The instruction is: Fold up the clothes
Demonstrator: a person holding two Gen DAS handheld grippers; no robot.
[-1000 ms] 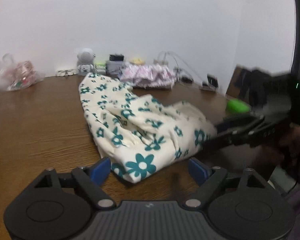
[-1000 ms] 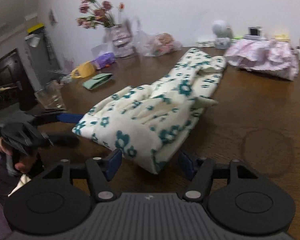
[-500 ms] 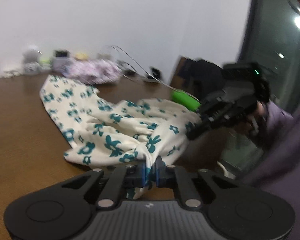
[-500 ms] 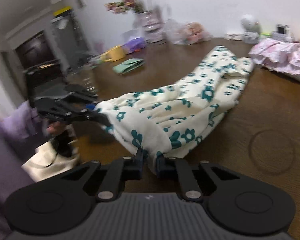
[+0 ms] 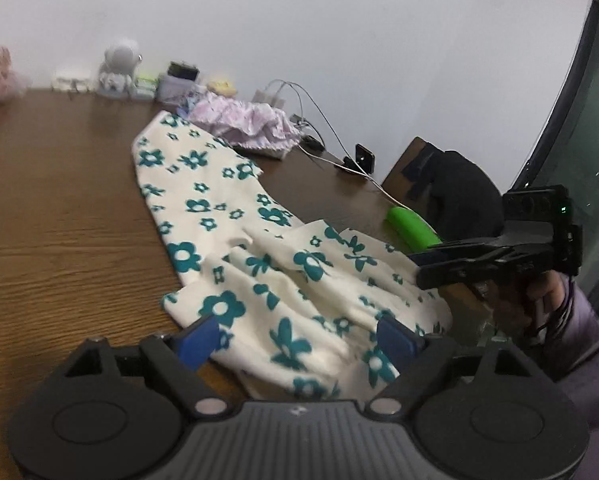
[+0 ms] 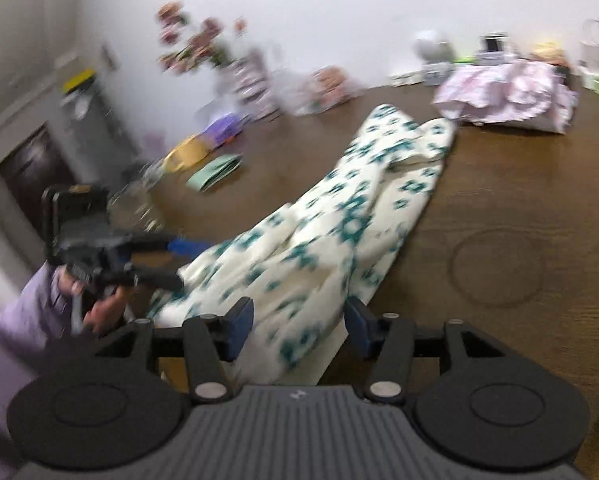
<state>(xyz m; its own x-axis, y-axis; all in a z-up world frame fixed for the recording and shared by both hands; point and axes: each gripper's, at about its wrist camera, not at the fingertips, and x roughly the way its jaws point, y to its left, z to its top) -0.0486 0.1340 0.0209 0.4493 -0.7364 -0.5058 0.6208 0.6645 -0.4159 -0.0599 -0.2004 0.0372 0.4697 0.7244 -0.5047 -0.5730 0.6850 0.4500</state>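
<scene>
No words can be read anywhere. One cream cloth with teal flowers (image 5: pixel 235 216) lies long on the brown wooden table (image 5: pixel 59 216). The left gripper (image 5: pixel 299 338) and right gripper (image 6: pixel 299 320) are both opening, with cloth between the blue pads but not pinched.

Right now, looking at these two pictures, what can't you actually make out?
- Flowers, right wrist view: motion blur smears them.
- Near edge of the flowered garment, both views: the gripper bodies cover it.
- Small things by the wall, left wrist view: too small and blurred.
- Person: cut off by the frame edges.
</scene>
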